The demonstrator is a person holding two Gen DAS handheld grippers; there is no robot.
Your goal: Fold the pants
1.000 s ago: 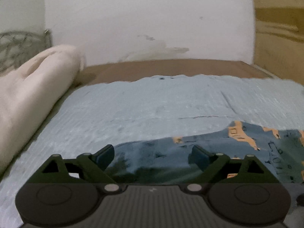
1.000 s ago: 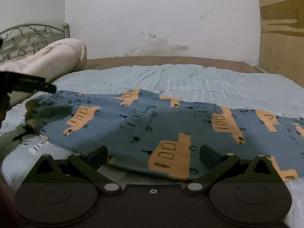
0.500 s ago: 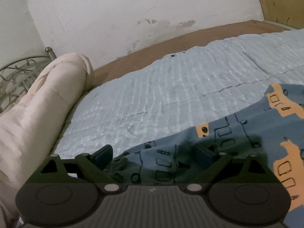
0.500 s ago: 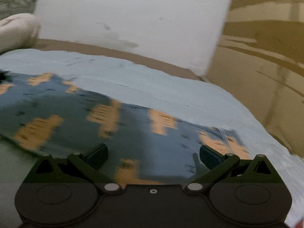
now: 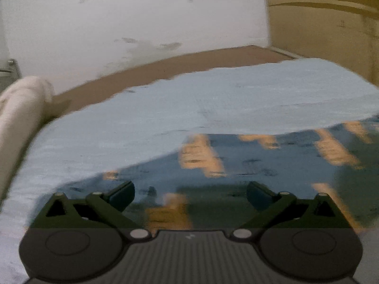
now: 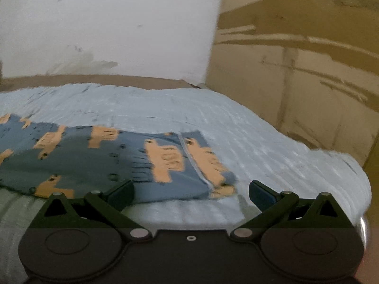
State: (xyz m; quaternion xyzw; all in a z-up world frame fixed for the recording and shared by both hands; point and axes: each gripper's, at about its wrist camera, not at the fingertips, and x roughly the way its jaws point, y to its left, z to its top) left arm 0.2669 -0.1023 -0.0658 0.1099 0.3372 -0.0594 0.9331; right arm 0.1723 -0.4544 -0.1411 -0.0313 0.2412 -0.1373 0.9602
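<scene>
Blue truck-print pants (image 6: 99,165) lie flat along the near edge of the bed (image 6: 260,142). The left gripper (image 5: 190,195) is opening wide above them; the right gripper (image 6: 191,193) gapes empty at their end. Each should pinch both layers squarely.

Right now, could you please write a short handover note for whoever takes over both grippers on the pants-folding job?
Left gripper: jaws opening, nothing gripped, above the pants.
Right gripper: open, empty, at the pants' right end, by the seamed edge.
Pants: blue with orange vehicle print, lying flat along the light blue bedspread.
Done: garment laid out; how far it is folded is unclear.
Left: grip an end and fold across.
</scene>
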